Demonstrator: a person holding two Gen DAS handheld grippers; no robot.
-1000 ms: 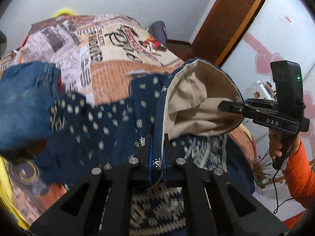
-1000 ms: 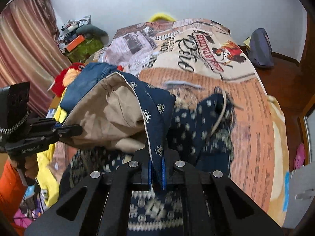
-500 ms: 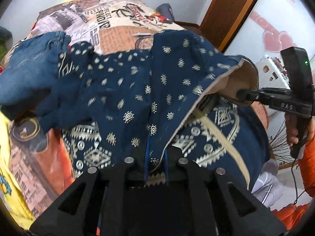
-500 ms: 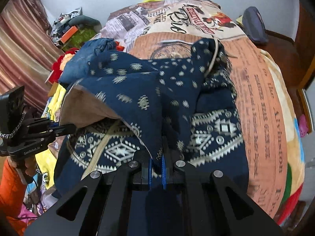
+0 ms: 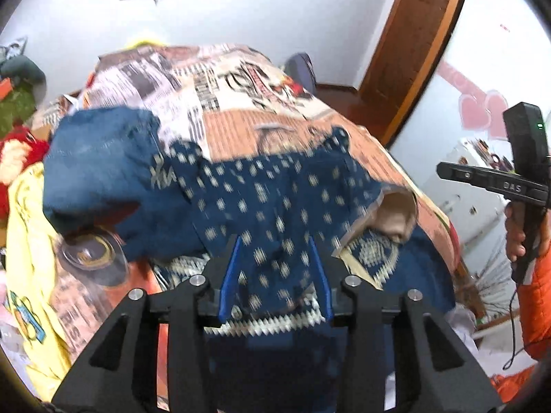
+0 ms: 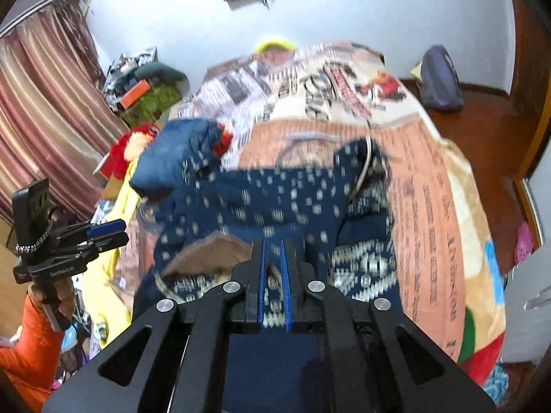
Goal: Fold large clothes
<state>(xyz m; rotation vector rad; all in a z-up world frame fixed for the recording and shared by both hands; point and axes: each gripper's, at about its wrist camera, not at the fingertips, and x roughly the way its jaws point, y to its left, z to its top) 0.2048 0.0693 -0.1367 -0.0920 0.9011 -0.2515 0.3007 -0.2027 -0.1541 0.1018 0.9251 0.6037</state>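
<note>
Bed (image 5: 241, 130) fills most of both views, covered by a newspaper-print blanket (image 6: 434, 227) in orange, cream and grey. On it, toward the near end, lies the navy patterned garment (image 5: 275, 199), its dotted upper layer folded over a lower part with a white geometric border; a tan lining shows at an open fold on its right side in the left wrist view. Blue jeans (image 5: 100, 158) sit bunched at the garment's far-left corner, touching it, with a yellow cloth (image 5: 27, 241) along the bed's left edge. Left tongs (image 5: 275, 258) stand wide apart over the garment, gripping nothing. Right tongs (image 6: 272, 258) are spread only narrowly, blue pads apart above the border, with no cloth between them. Both views are motion-blurred. A red plush toy (image 6: 124, 148) rests beside the bed.
</note>
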